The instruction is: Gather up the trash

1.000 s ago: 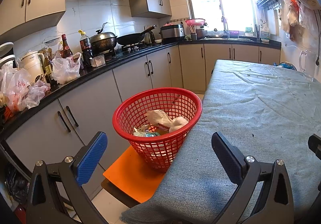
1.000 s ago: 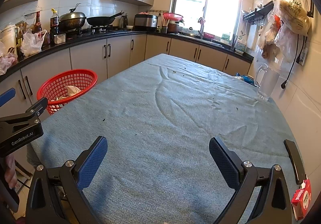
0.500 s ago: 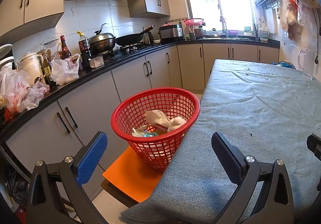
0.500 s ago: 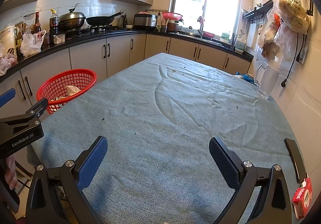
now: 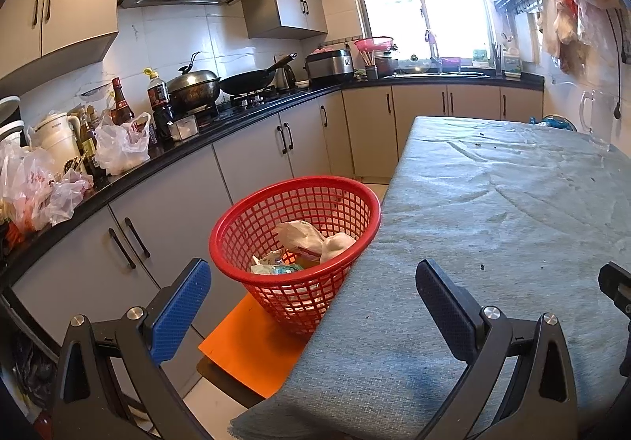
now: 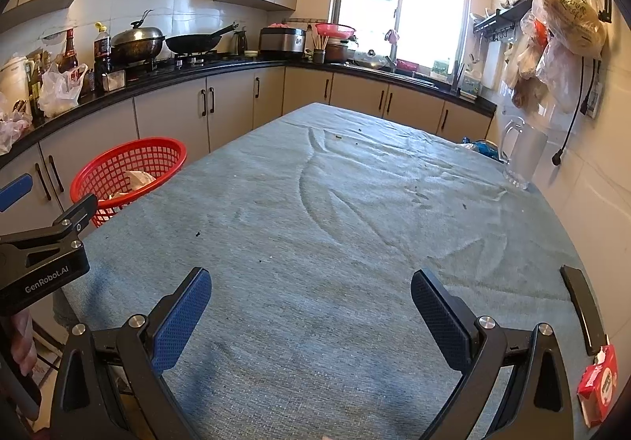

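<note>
A red mesh basket (image 5: 252, 227) stands on an orange stool beside the table's left edge, with crumpled white paper and wrappers (image 5: 311, 242) inside. It also shows in the right wrist view (image 6: 157, 154). My left gripper (image 5: 311, 302) is open and empty, hovering near the table's front left corner, just short of the basket. My right gripper (image 6: 309, 306) is open and empty above the grey-blue tablecloth (image 6: 335, 211). A small red packet (image 6: 599, 381) lies at the table's near right edge. Small dark crumbs dot the cloth.
An orange stool (image 5: 252, 345) holds the basket. A black flat object (image 6: 581, 306) lies by the red packet. A clear pitcher (image 6: 522, 156) and blue wrapper (image 6: 483, 146) sit at the far right. Cabinets and a cluttered black counter (image 5: 118, 179) run along the left.
Both views have shifted only slightly. The left gripper drifted a little, so the basket sits marginally further left in its view. Both grippers stay open and empty.
</note>
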The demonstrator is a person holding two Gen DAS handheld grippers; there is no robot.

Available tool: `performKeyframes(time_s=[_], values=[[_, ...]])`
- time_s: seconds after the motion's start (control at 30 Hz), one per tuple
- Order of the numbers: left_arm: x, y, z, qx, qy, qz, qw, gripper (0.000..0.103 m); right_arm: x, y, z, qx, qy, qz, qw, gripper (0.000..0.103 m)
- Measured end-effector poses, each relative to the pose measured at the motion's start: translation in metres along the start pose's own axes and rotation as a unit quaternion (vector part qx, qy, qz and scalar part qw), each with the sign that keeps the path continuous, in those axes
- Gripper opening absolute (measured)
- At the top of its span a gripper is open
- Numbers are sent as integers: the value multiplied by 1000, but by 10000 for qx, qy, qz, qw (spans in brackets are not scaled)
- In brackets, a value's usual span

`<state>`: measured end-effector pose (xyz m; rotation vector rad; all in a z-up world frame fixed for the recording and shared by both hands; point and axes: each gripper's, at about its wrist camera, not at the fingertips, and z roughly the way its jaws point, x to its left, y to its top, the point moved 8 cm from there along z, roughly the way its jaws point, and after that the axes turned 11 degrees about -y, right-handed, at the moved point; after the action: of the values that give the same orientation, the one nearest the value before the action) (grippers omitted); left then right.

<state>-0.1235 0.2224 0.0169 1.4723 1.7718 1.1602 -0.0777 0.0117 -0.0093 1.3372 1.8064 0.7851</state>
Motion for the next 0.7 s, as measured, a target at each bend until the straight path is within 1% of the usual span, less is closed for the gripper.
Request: performKeyframes(time_s=[0.13, 0.27, 0.37, 0.4, 0.43, 0.47, 0.5, 0.53, 0.6, 0.63, 0.67, 0.7], values=[[-11, 3, 3, 6, -67, 105, 9999, 103, -6, -1, 2, 34, 9, 74, 10000, 103], [-32, 11, 7, -20, -247, 277, 9993, 103, -27, -4, 8, 111, -117, 277, 9995, 103], [-62, 18, 16, 86, -613, 412, 9972, 103, -54, -4, 16, 215, -289, 528, 9980, 103], [-76, 19, 20, 171, -823, 458, 9954, 103, -65, -4, 18, 252, -380, 631, 9970, 103], [-93, 21, 25, 275, -1036, 517, 9929, 103, -79, -4, 22, 298, -502, 755, 9954, 103], [-104, 22, 29, 343, -1162, 552, 9911, 103, -91, -4, 25, 348, -602, 848, 9940, 103], [-122, 22, 36, 508, -1407, 610, 9869, 103, -109, -6, 32, 454, -757, 982, 9912, 103], [-140, 22, 43, 707, -1653, 646, 9816, 103, -119, -8, 38, 541, -851, 1044, 9894, 103], [-167, 21, 57, 1059, -1969, 636, 9726, 103, -147, -13, 52, 705, -1121, 1231, 9835, 103], [-183, 18, 65, 1302, -2136, 623, 9662, 103, -157, -16, 58, 771, -1250, 1291, 9807, 103], [-194, 16, 72, 1492, -2267, 617, 9605, 103, -169, -21, 68, 932, -1403, 1331, 9767, 103], [-204, 13, 77, 1647, -2362, 615, 9557, 103, -176, -25, 76, 1084, -1460, 1341, 9741, 103]])
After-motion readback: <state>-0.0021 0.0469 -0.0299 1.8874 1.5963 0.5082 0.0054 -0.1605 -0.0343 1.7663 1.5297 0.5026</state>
